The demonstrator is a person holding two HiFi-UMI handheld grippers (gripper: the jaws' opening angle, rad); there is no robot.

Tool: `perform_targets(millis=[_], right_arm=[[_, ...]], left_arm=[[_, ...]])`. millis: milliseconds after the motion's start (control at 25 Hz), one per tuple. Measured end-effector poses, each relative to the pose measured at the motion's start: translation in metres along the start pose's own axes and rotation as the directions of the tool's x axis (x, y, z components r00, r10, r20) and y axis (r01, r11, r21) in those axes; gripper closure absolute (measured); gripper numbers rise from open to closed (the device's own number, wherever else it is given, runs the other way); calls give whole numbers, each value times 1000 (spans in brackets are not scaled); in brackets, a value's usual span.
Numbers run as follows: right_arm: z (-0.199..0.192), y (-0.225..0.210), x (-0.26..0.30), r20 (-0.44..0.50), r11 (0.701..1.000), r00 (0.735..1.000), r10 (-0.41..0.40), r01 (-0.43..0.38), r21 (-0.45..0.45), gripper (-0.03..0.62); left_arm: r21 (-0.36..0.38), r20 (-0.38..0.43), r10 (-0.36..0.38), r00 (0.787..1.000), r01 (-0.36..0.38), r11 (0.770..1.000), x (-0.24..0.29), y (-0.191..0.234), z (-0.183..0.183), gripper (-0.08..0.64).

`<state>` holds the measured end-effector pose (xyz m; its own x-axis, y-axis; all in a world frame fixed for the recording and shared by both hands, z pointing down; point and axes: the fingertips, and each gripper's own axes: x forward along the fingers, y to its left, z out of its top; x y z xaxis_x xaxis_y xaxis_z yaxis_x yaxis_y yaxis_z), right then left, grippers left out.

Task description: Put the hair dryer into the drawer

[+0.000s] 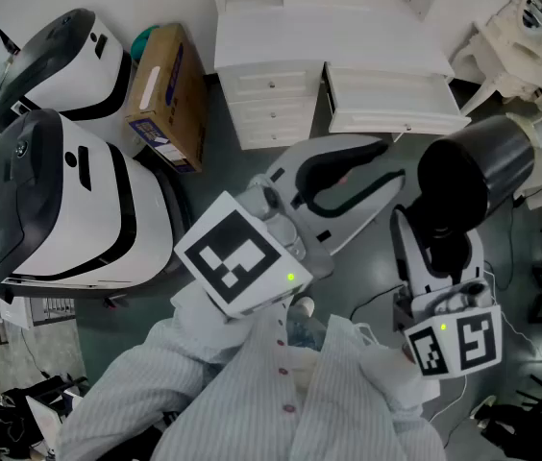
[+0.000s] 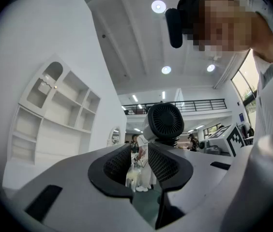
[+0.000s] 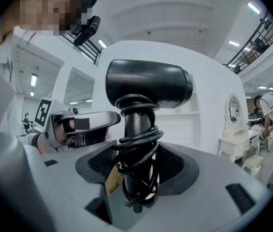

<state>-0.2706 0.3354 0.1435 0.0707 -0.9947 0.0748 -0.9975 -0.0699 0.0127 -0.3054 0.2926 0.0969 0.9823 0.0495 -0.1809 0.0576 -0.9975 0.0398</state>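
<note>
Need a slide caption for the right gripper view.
Right claw grips the black hair dryer upright, cord coiled round its handle.

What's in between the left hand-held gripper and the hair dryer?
Nothing, that stretch is bare. The left gripper view shows the hair dryer unblocked just past the left hand-held gripper.

black hair dryer point(image 1: 468, 176), white drawer point(image 1: 391, 96), striped sleeve point(image 1: 184, 392)
</note>
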Motion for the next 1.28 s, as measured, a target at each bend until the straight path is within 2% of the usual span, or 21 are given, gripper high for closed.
perform_targets(millis=[880,1080,1280], right_arm=[[-15,-34,-43,-12,999,999,35,-35,9,344],[-17,-55,-29,-11,999,999,33,-33,16,344],[-19,-85,12,-15,1000,1000,21,-21,16,344]], left_arm=[[-11,-6,52,999,-52,999,27,-37,-22,446],[-16,-1,62,998,-62,998,44,-19,-27,446],[-18,1,54,999,-54,998,74,23,-35,448]])
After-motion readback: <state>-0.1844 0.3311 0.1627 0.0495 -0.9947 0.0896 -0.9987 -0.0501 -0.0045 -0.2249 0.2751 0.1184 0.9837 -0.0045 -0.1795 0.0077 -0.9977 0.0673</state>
